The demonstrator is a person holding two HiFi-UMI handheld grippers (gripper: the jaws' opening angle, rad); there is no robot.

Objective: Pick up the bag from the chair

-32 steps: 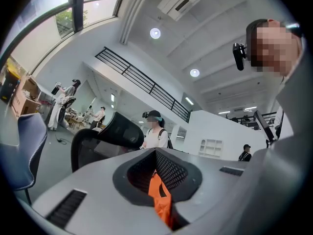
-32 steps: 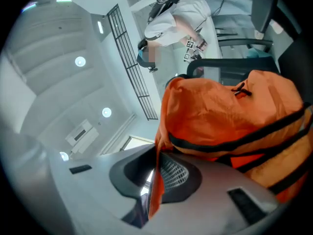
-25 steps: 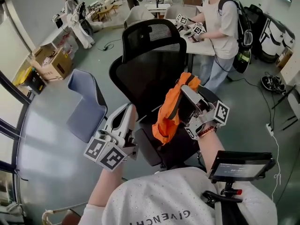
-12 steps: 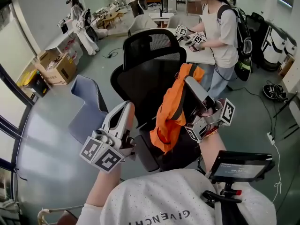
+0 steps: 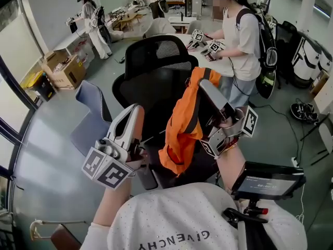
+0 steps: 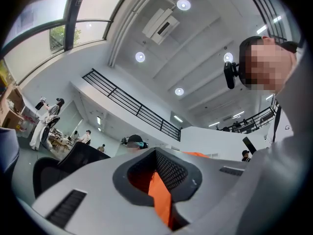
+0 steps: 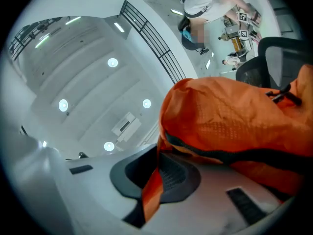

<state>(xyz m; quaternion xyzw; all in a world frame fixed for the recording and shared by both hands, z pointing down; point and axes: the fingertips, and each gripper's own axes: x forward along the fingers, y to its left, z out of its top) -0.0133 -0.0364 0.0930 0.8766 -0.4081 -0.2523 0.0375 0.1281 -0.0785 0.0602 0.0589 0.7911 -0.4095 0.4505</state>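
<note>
Now the orange fabric bag [image 5: 182, 129] hangs at frame centre, before the black mesh office chair [image 5: 156, 72], pinched in the closed right gripper [image 5: 202, 85]. The left gripper [image 5: 133, 111] clamps an orange strip [image 6: 159, 195].

Grey floor [image 5: 47, 139], cardboard boxes [image 5: 62, 69], ceiling lights [image 6: 140, 57].

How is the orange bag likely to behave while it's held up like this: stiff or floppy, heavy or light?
Probably floppy: the bag hangs in crumpled folds below the right gripper, whose fingers pinch its top. Likely light, since that small pinch of thin fabric carries it all. It may well swing when moved.
</note>
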